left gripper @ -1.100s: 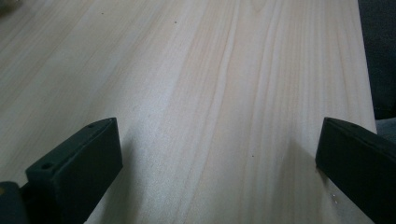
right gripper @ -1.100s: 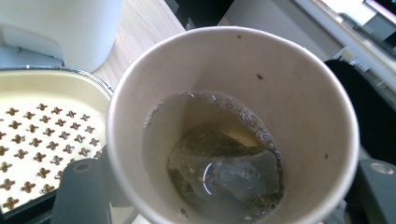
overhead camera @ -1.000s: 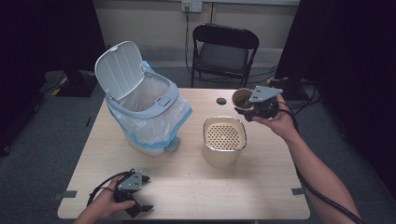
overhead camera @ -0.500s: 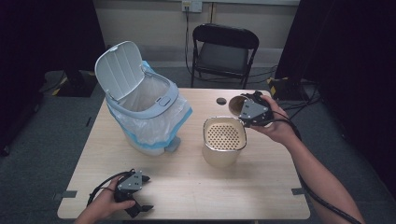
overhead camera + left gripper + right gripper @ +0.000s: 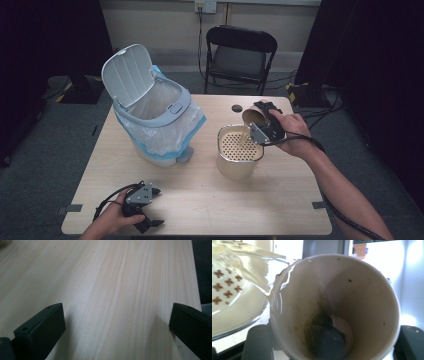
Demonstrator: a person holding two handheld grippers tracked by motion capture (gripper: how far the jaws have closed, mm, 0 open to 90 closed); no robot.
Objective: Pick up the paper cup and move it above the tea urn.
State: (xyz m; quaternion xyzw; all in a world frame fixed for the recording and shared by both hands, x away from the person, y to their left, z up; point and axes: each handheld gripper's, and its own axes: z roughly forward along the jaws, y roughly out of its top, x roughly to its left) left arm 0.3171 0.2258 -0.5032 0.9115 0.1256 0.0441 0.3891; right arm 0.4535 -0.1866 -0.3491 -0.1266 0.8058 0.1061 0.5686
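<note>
My right gripper [image 5: 260,125] is shut on a tan paper cup [image 5: 251,116], tipped over a cream container [image 5: 237,167] with a perforated strainer insert [image 5: 235,147]. Pale liquid [image 5: 243,134] streams from the cup's rim onto the strainer. Its jaws have just been closing tighter on the cup between them. In the right gripper view the cup [image 5: 337,302] has a wet tea bag [image 5: 324,337] at its bottom, and the strainer [image 5: 227,290] lies at left. My left gripper [image 5: 157,207] rests open on the table's near left, with bare wood between its jaws [image 5: 117,322].
A white pedal bin [image 5: 155,120] with a plastic liner and raised lid stands on the wooden table [image 5: 200,195] at the back left. A small dark round lid [image 5: 236,108] lies behind the container. A black folding chair [image 5: 240,55] stands beyond the table.
The right hand has moved left and down with the cup and tipped it further over the container; liquid now pours out. The left hand has not moved.
</note>
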